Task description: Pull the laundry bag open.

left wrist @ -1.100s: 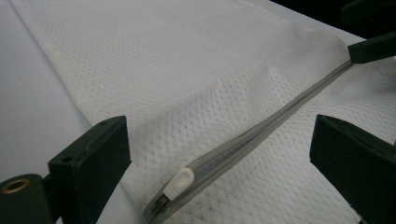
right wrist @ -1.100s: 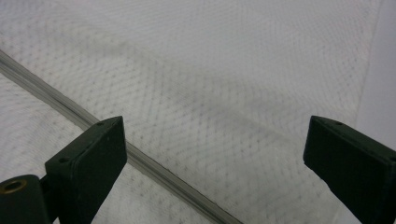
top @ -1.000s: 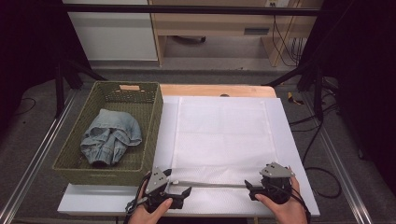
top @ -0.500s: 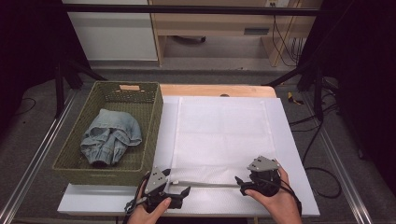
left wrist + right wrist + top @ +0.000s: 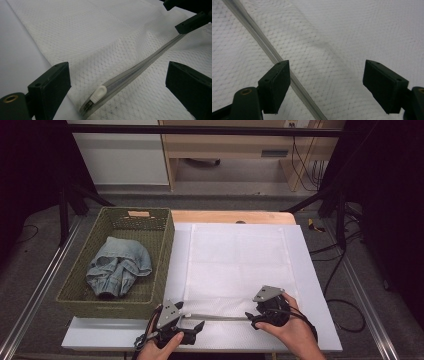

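A white mesh laundry bag (image 5: 235, 265) lies flat mid-frame, its zipper (image 5: 217, 317) along the bottom edge, where the right gripper (image 5: 253, 318) has slid leftward, jaws narrowing yet apart astride the zipper, while the left gripper (image 5: 196, 327) waits open around the pull (image 5: 98, 93).

No lettering, brand, number or sign can be read anywhere: the small tan tag (image 5: 138, 213) on the far rim of the olive woven basket (image 5: 165, 250) is too small and blurred to make out.
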The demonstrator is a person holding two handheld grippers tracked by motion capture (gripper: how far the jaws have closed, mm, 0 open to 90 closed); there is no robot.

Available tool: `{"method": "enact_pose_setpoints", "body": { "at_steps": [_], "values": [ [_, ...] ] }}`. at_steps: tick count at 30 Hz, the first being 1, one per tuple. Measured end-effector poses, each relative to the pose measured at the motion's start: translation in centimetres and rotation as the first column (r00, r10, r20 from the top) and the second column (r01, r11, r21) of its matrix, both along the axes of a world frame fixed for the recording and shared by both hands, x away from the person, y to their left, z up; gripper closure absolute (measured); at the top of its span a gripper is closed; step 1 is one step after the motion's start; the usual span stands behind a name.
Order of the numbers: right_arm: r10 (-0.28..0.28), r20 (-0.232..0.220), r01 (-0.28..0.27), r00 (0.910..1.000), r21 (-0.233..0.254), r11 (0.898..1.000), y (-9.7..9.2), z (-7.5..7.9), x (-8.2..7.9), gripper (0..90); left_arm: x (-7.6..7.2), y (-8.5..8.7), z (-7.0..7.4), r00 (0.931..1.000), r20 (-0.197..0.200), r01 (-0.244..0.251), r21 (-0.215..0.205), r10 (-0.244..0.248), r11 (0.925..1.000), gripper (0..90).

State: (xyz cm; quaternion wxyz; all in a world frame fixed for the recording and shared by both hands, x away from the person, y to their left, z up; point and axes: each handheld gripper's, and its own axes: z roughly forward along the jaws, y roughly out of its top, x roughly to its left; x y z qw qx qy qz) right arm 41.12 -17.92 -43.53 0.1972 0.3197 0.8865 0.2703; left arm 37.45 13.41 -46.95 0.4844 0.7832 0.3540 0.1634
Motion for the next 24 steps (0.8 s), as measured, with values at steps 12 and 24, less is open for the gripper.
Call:
{"method": "enact_pose_setpoints", "body": {
  "at_steps": [12, 24],
  "values": [
    [0.084, -0.038, -0.086, 0.9957, -0.037, 0.996, 1.1, 0.5, 1.2, 27.8, 0.1, 0.2, -0.1, 0.9998, -0.003, -0.021, 0.016, 0.021, 0.9997, 5.6],
    [0.124, -0.054, -0.126, 0.9908, -0.026, 0.992, 1.6, 0.5, 1.5, 41.4, 0.1, 0.2, -0.1, 0.9997, -0.002, -0.025, 0.026, 0.025, 0.9994, 6.4]
  ]
}}
